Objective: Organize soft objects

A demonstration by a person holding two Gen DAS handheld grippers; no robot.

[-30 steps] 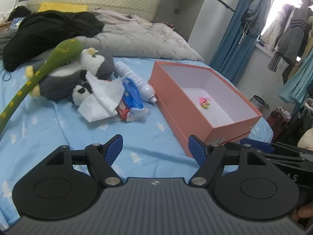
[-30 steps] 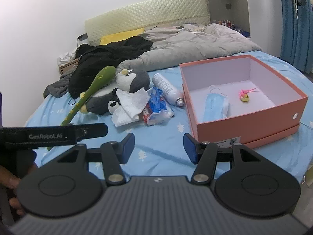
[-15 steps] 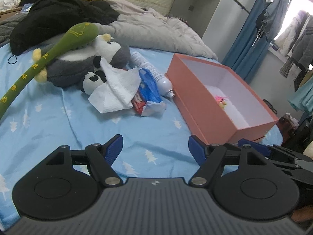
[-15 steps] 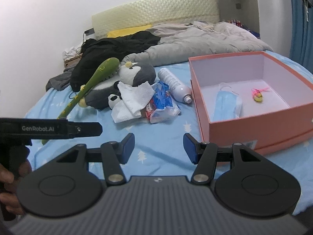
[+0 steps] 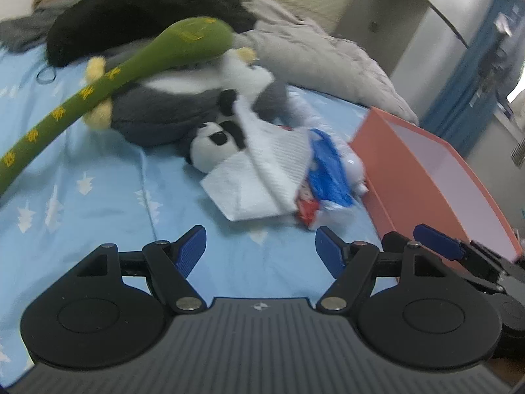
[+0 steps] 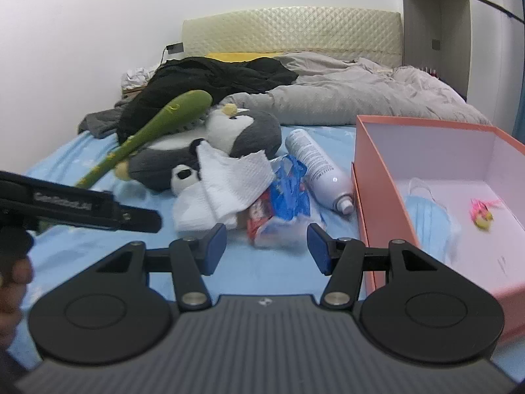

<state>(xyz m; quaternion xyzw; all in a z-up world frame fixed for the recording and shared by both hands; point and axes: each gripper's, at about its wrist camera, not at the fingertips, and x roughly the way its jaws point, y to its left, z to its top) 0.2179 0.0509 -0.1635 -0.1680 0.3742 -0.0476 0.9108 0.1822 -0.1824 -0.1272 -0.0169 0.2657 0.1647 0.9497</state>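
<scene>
On the blue bedsheet lies a heap: a grey and white penguin plush, a small panda plush, a long green plush stick, a white cloth and a blue and red plastic packet. An open orange box stands to the right, holding a blue face mask and a small pink and yellow toy. My left gripper is open and empty just short of the cloth. My right gripper is open and empty before the packet.
A white spray bottle lies between the heap and the box. A grey duvet and black clothes lie further back by the headboard. The left gripper's arm crosses the right wrist view at left. Blue curtains hang at right.
Both grippers have moved forward and closer to the heap of soft things. The left view has swung left, away from the box. Both stay open and empty.
</scene>
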